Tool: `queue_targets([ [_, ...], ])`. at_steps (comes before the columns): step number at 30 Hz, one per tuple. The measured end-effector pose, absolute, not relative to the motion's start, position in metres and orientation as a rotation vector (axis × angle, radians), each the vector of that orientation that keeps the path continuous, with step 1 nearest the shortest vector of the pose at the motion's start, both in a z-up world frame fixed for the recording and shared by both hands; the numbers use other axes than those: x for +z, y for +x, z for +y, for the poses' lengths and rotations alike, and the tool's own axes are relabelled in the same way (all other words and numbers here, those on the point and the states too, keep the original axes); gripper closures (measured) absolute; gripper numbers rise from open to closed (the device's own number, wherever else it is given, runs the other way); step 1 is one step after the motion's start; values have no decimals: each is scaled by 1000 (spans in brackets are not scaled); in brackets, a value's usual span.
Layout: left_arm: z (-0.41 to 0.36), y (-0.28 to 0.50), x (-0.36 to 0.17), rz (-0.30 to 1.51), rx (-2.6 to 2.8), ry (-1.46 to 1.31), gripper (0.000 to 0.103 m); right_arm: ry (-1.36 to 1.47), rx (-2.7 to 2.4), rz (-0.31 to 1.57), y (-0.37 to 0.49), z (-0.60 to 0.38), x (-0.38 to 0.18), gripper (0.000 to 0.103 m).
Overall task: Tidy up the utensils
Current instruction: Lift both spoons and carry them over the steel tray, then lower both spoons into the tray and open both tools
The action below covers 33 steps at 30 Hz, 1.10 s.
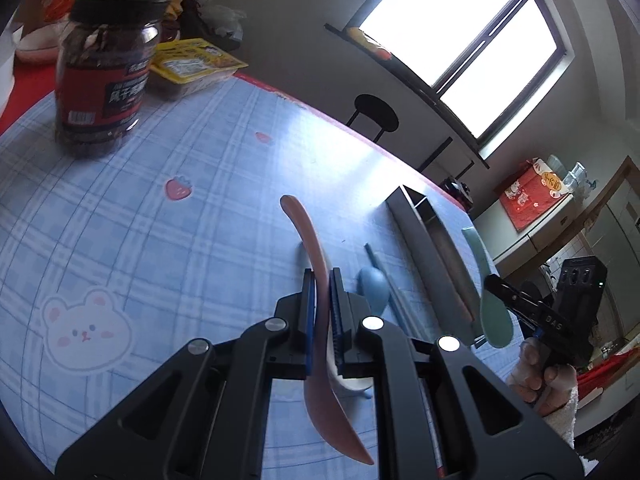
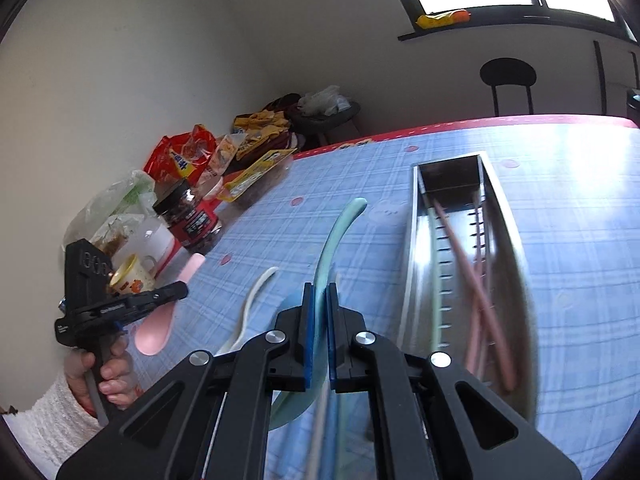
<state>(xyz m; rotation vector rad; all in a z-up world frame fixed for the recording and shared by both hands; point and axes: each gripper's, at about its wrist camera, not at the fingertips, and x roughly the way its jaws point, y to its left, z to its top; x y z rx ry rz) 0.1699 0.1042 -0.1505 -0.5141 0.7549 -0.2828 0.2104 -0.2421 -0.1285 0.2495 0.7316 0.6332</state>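
The left claw is shut tight on a pink spoon. The spoon is long and curved. Its thin handle sticks out past the pads, and its wide bowl hangs back under the claw. It is held up above the worktop, which has a blue checked cloth with strawberries and a bear on it.

The right claw is squeezed on a green spoon. This spoon is pale green and bends in a long arc. Its handle tip points toward the far edge of the worktop, and its bowl sits low behind the pads. It hangs just beside the left wall of a metal tray.

The tray is long and shiny and lies toward the right edge of the worktop. Pink chopsticks lie slanted inside it.

A white spoon lies on the cloth between the two claws. A blue spoon lies on the cloth too, near the tray.

A dark jar with a red label stands by the far left corner, close to some snack bags.
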Motion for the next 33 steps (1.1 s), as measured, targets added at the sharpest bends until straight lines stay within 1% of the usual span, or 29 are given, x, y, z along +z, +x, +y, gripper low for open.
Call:
queue_targets([
  [6, 47, 196, -127, 734, -389, -529, 92, 170, 597, 768, 240, -275, -136, 97],
  [9, 11, 213, -128, 753, -443, -549, 92, 158, 571, 763, 246, -287, -142, 97],
  [14, -43, 235, -134, 799, -496, -535, 92, 243, 582, 772, 254, -302, -161, 97],
  [17, -62, 245, -136, 803, -507, -533, 92, 191, 565, 776, 255, -302, -164, 97],
  [26, -69, 254, -150, 823, -493, -549, 92, 185, 575, 797, 258, -299, -168, 97],
  [33, -75, 250, -148, 821, -495, -533, 92, 184, 559, 809, 258, -301, -171, 97],
])
